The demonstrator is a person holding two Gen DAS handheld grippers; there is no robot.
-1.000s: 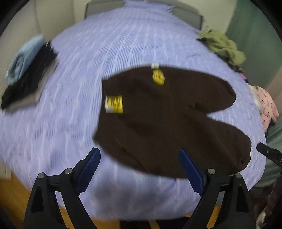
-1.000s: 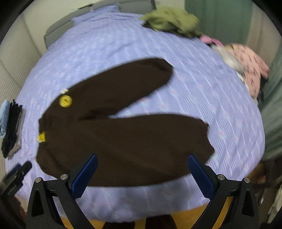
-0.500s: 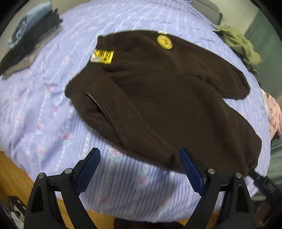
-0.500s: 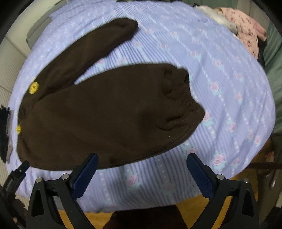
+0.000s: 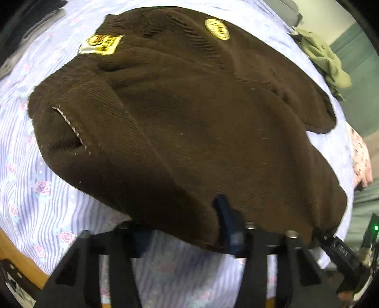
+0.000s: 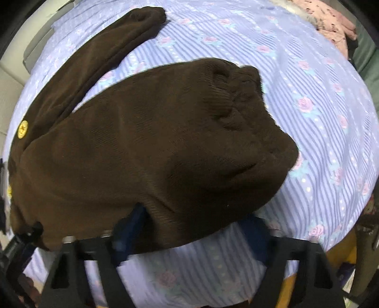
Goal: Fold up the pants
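Note:
Brown corduroy pants (image 5: 189, 106) lie spread on the bed, with a round yellow badge (image 5: 216, 28) and a yellow tag (image 5: 101, 45) at the waist. My left gripper (image 5: 184, 227) is at the pants' near edge. Its jaws are closing, and the blue pads dig into a bunched fold of the fabric. In the right wrist view the near leg (image 6: 154, 142) fills the middle and the far leg (image 6: 99, 52) angles away. My right gripper (image 6: 194, 229) straddles the near leg's edge close to the cuff. Its jaws are closing with fabric between the pads.
The bed has a lilac striped sheet (image 5: 35, 189) with roses and a wooden frame (image 5: 14, 255) at its near edge. An olive garment (image 5: 324, 56) and a pink garment (image 6: 331, 21) lie at the far right. Dark folded clothes (image 5: 30, 26) sit at the far left.
Both grippers have dropped to the pants' near edge. Their jaws, wide apart before, have narrowed around the brown fabric, which now bunches between the pads.

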